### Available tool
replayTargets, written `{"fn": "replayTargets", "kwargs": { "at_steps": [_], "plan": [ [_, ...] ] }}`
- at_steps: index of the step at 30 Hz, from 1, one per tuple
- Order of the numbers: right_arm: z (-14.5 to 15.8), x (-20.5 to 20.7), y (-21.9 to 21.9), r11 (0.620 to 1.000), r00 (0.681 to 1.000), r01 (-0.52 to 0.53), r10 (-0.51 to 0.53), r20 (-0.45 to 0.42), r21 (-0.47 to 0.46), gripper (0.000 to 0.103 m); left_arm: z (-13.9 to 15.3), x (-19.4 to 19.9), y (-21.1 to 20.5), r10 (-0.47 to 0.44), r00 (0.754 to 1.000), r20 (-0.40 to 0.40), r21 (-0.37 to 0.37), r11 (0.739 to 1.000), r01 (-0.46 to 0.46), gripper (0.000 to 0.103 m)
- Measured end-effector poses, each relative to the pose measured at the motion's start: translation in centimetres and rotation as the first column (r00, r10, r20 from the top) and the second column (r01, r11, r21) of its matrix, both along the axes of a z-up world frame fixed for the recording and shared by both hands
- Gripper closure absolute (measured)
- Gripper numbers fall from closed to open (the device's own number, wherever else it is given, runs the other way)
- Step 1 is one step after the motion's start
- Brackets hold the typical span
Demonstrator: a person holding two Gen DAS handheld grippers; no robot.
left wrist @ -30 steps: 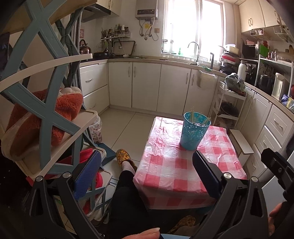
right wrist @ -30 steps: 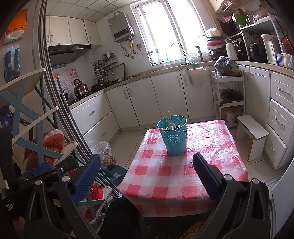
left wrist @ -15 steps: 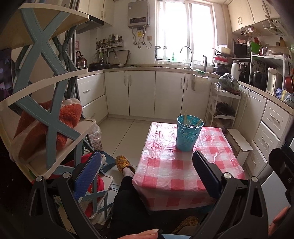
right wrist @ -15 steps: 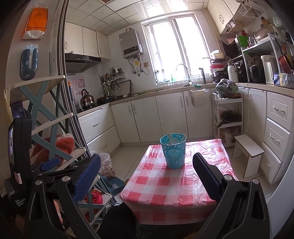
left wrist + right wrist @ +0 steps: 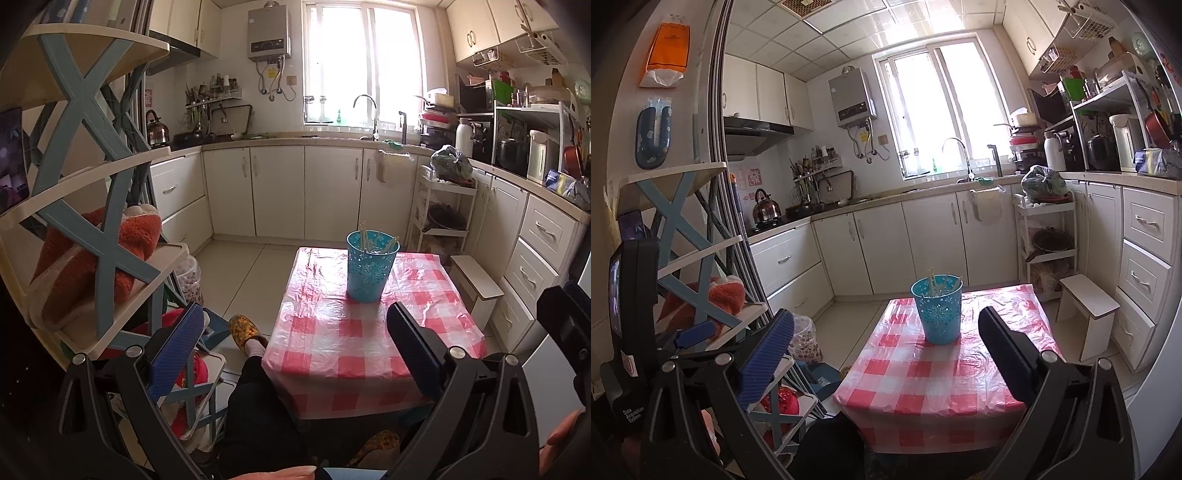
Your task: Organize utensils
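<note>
A blue perforated holder stands on the far half of a low table with a red-and-white checked cover. Several pale chopsticks stick up out of it. My left gripper is open and empty, held well back from the table and above its near edge. My right gripper is also open and empty, raised and far short of the holder. The left gripper's body shows at the left edge of the right wrist view.
A blue-and-white shelf rack with an orange plush item stands close on the left. A person's dark-clad leg and yellow slipper lie beside the table. A small white stool and white cabinets sit to the right and behind.
Both grippers have lifted and tilted upward, away from the table, so the holder looks smaller and lower in both views. Both stay open; nothing was picked up.
</note>
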State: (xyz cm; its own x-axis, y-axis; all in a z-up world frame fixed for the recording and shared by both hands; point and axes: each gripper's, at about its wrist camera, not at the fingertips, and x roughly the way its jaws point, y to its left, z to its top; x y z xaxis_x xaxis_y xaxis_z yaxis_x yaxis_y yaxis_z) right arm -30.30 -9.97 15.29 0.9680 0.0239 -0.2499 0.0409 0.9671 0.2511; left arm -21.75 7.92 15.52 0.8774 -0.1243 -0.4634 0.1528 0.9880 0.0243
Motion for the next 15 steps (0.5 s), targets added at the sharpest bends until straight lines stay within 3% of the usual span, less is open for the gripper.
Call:
{"fn": "replayTargets", "kwargs": {
  "at_steps": [5, 10, 15],
  "plan": [
    [0.0, -0.2, 0.0, 1.0, 1.0, 0.0, 0.0, 0.005, 0.0, 0.007, 0.1, -0.2, 0.1, -0.003, 1.0, 0.009, -0.004, 1.0, 0.003, 0.008],
    [0.0, -0.6, -0.2, 1.0, 1.0, 0.009, -0.009, 0.021, 0.002, 0.007, 0.6, -1.4, 0.8, 0.046, 0.992, 0.115, -0.02, 0.999, -0.044, 0.008],
    [0.0, -0.4, -0.2, 1.0, 0.999, 0.018, -0.017, 0.029, -0.001, 0.007, 0.2, -0.2, 0.7, 0.011, 0.999, 0.039, -0.029, 1.0, -0.01, 0.008]
  ]
}}
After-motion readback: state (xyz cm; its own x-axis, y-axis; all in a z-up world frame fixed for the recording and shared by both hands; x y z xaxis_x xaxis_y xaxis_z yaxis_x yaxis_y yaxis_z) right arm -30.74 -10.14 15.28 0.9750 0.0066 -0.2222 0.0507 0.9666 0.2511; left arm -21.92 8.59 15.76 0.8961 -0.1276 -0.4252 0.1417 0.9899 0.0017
